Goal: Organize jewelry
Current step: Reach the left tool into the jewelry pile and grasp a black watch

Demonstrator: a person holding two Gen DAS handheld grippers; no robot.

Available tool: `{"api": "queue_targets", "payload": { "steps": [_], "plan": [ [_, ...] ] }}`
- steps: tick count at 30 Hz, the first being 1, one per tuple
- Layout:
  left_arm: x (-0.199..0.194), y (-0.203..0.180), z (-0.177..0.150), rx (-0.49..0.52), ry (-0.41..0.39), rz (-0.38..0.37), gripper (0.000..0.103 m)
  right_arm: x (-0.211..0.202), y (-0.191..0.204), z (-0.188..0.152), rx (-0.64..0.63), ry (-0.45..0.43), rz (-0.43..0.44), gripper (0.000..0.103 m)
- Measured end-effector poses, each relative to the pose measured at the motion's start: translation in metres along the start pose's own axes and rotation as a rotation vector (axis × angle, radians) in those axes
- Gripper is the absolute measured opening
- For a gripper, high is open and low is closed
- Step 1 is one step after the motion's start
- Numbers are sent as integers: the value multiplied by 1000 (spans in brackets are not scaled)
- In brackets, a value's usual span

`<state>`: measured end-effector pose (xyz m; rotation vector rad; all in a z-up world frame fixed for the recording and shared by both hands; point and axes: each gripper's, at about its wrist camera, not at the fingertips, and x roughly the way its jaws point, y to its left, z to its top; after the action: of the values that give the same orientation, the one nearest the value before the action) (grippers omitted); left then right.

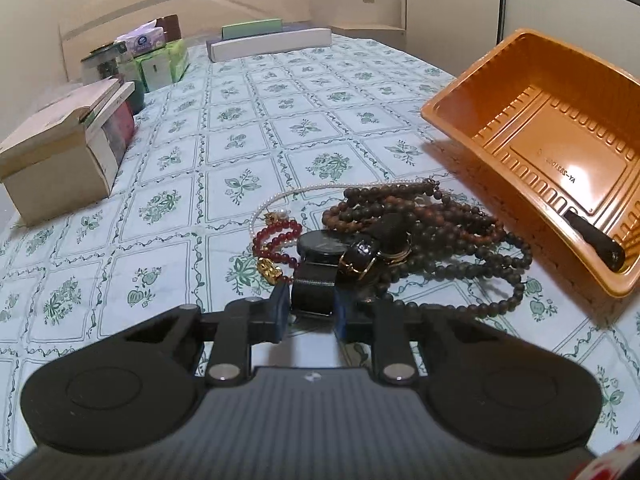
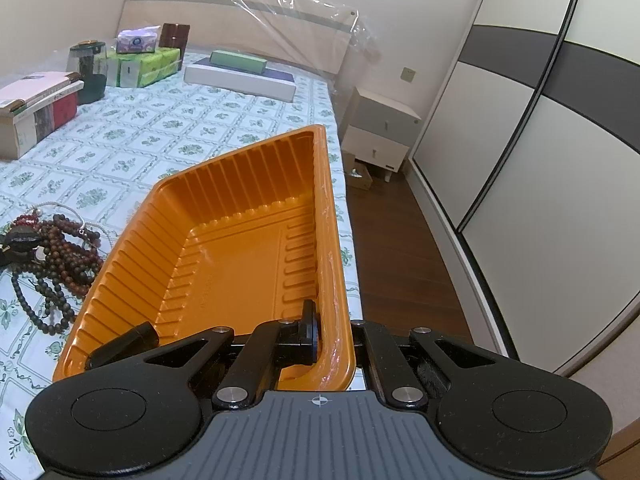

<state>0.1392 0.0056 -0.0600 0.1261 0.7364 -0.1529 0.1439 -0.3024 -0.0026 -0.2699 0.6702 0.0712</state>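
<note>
While cardboard boxes [image 1: 60, 152] sit at the far left of the floral bedspread [image 1: 248, 128], the left gripper [image 1: 310, 306] pinches the mesh strap of a black watch [image 1: 320, 264] at the near edge of the jewelry pile. Red beads [image 1: 278, 236], pearls and dark wooden beads [image 1: 448, 224] tangle together, hard to separate. Further right, the right gripper [image 2: 320, 340] is pressed together on the wall of the tilted orange tray [image 1: 532, 140], its outer finger hidden.

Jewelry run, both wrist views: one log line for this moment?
left claw: shut on watch strap | right claw: shut on orange tray rim, tray tilted | tray: no jewelry inside | bead pile: on bedspread
</note>
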Motion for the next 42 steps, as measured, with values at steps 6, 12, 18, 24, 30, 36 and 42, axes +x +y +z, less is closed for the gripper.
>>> {"api": "queue_targets", "payload": {
  "steps": [6, 12, 18, 24, 30, 36, 42],
  "plan": [
    [-13, 10, 2, -36, -11, -7, 20, 0, 0, 0, -1, -1, 0, 4],
    [-36, 17, 12, -51, -53, -9, 20, 0, 0, 0, 0, -1, -1, 4],
    [-53, 23, 25, -58, -86, -24, 20, 0, 0, 0, 0, -2, -1, 4],
    [-65, 20, 33, -46, -104, -35, 19, 1, -1, 0, 1, -2, 0, 4],
    [-67, 14, 35, -34, -107, -47, 18, 1, -1, 0, 3, -3, 0, 4],
    [-66, 6, 35, -19, -102, -61, 0, 1, -1, -1, 3, -4, 0, 4],
    [-66, 3, 37, -11, -106, -56, 0, 1, -1, -1, 3, -4, 0, 4]
  ]
}}
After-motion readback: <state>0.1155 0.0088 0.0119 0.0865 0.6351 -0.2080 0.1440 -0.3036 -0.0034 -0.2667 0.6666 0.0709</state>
